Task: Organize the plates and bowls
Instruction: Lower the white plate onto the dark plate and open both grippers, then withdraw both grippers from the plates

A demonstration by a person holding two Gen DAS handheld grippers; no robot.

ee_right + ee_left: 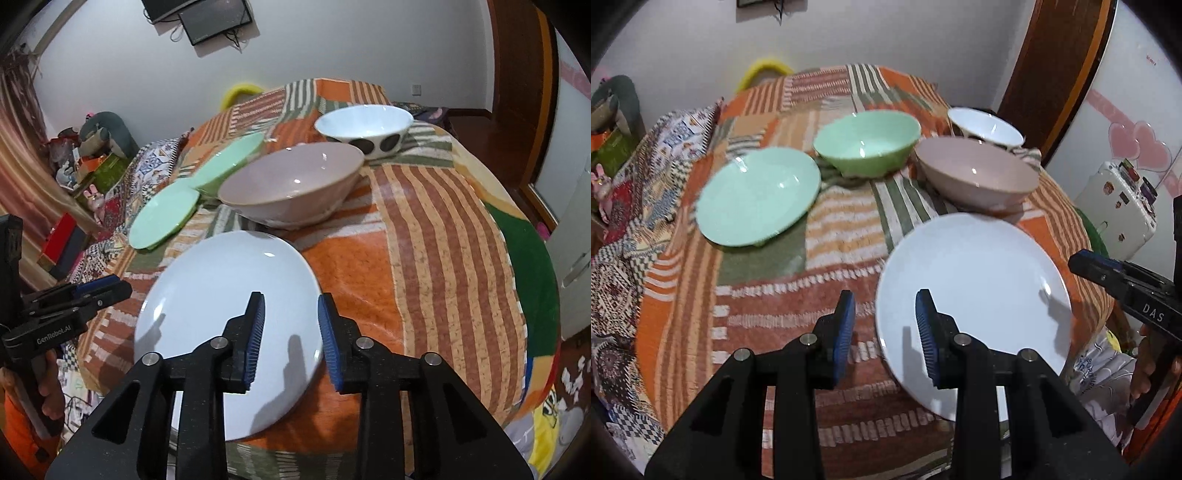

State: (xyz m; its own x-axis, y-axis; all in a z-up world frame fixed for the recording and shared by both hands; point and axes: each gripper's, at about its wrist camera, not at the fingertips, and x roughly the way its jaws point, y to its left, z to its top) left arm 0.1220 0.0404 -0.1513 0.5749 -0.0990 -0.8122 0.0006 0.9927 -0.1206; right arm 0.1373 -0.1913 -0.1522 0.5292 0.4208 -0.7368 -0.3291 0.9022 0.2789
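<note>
White plate point(229, 325) under right hand-held gripper point(291, 339) — untouched

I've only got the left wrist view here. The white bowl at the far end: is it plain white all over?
Observer: No. In the right wrist view, the white bowl has large black dots around its outside.
Operator: The right hand-held gripper is side-on at my frame edge. Is it open?
Observer: Yes. The right hand-held gripper is open and holding nothing, poised over the right edge of the white plate.
</note>
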